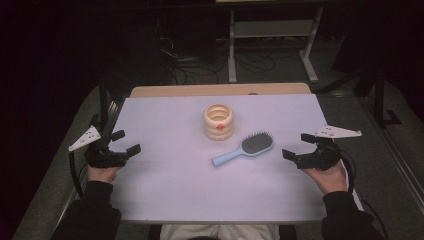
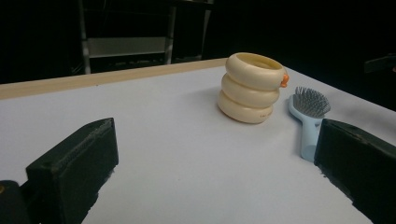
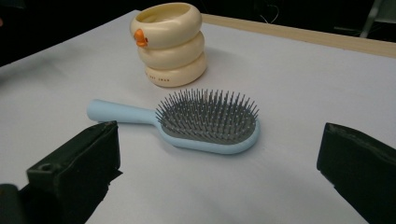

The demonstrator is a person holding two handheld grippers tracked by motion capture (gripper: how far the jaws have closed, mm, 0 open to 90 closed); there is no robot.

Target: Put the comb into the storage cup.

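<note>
Pre-grasp: both grippers' fingers apart, empty; right gripper (image 1: 296, 146) nearest hairbrush (image 1: 243, 148), likely grabs handle next, cup (image 1: 218, 121) beside.

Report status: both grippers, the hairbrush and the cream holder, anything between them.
Left gripper open, empty, at table's left edge. Right gripper open, empty, at the right edge. Hairbrush flat, bristles up, beside cream holder, apart. Nothing in the way.

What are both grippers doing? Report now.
Left gripper: open, holding nothing.
Right gripper: open, holding nothing, the hairbrush apart from it.
</note>
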